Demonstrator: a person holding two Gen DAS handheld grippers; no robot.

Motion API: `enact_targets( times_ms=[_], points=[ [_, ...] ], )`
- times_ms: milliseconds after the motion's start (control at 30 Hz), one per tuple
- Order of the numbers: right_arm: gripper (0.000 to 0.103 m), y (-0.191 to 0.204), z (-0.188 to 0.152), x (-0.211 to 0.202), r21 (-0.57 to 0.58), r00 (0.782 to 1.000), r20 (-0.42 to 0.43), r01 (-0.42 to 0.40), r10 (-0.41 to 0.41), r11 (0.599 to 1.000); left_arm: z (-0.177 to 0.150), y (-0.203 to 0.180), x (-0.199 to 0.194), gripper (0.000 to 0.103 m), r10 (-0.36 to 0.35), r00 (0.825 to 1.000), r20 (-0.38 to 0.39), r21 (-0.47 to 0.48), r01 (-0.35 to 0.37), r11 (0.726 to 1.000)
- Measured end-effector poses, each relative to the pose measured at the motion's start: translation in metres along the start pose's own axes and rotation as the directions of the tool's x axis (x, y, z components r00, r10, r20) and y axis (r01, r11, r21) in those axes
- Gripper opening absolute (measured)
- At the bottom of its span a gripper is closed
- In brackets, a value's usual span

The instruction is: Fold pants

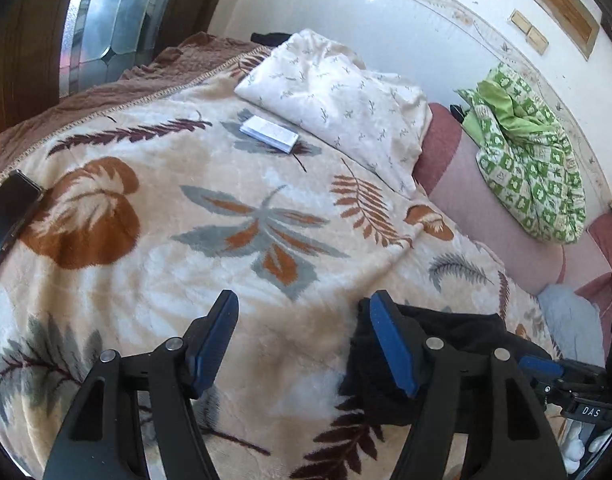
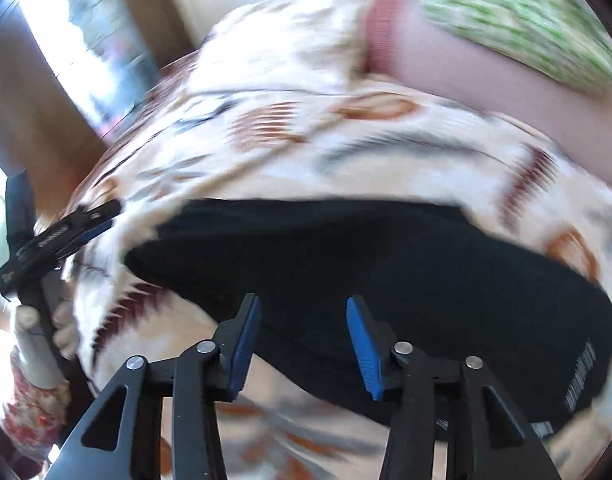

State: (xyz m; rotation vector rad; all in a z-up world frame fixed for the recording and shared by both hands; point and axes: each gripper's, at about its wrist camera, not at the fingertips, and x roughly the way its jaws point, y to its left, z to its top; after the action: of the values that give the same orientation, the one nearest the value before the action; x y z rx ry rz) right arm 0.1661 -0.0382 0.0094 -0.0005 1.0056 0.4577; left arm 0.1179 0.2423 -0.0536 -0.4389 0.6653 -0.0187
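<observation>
Black pants (image 2: pixel 386 280) lie bunched on the bed's leaf-print blanket (image 1: pixel 165 240), at the left view's 4 o'clock. Left tongs (image 1: pixel 301 344) and right tongs (image 2: pixel 303 344) both stand released, grasping nothing. Risk: the plush blanket may be pinched together with the cloth, dragging the fold askew.

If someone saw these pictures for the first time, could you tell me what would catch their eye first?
Probably the black pants, a dark folded bundle on the cream leaf-patterned blanket, right ahead of the open right tool. In the left wrist view the open left tool frames bare blanket, with the pants' edge behind its right finger. Farther back lie a white sprigged pillow and a green patterned bundle of cloth by the wall.
</observation>
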Motion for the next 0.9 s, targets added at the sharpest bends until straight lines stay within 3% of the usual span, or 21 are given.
enact_targets(
  times_ms=[100,200,333,367,400,500,667,733,900],
  points=[
    [0.049,0.043,0.032,0.035,-0.075,1.0,-0.023,-0.017,0.015,0.997,0.006,0.011,-0.011,0.068,0.051,0.996,0.071,0.02,-0.053,0.998],
    [0.05,0.077,0.054,0.075,-0.126,0.996,-0.082,-0.04,0.03,0.991,0.011,0.022,-0.013,0.068,0.071,0.993,0.093,0.021,-0.073,0.997],
    [0.055,0.109,0.058,0.125,-0.22,0.985,-0.159,0.033,-0.069,0.975,0.011,0.03,-0.01,0.068,0.075,0.994,0.082,0.015,-0.077,0.997],
    [0.05,0.113,0.057,0.133,-0.238,0.981,-0.172,0.051,-0.094,0.97,0.012,0.032,-0.009,0.068,0.073,0.994,0.078,0.006,-0.074,0.997],
    [0.022,0.118,0.055,0.136,-0.251,0.978,-0.171,0.072,-0.118,0.965,0.012,0.034,-0.009,0.068,0.072,0.994,0.077,-0.001,-0.072,0.997],
    [0.014,0.12,0.059,0.122,-0.232,0.986,-0.124,0.082,-0.113,0.969,0.013,0.038,-0.008,0.068,0.052,0.996,0.072,-0.022,-0.051,0.998],
    [0.014,0.105,0.088,0.107,-0.148,0.99,-0.054,0.124,-0.133,0.981,0.014,0.04,-0.003,0.068,0.022,0.998,0.051,-0.041,-0.02,0.999],
    [0.014,0.101,0.102,0.117,-0.112,0.988,-0.056,0.134,-0.141,0.985,0.014,0.04,-0.002,0.068,0.017,0.999,0.045,-0.044,-0.015,0.999],
    [0.019,0.099,0.121,0.149,-0.018,0.992,-0.101,0.073,-0.075,0.997,0.013,0.04,-0.001,0.069,0.005,0.999,0.032,-0.049,-0.004,0.999]
  ],
)
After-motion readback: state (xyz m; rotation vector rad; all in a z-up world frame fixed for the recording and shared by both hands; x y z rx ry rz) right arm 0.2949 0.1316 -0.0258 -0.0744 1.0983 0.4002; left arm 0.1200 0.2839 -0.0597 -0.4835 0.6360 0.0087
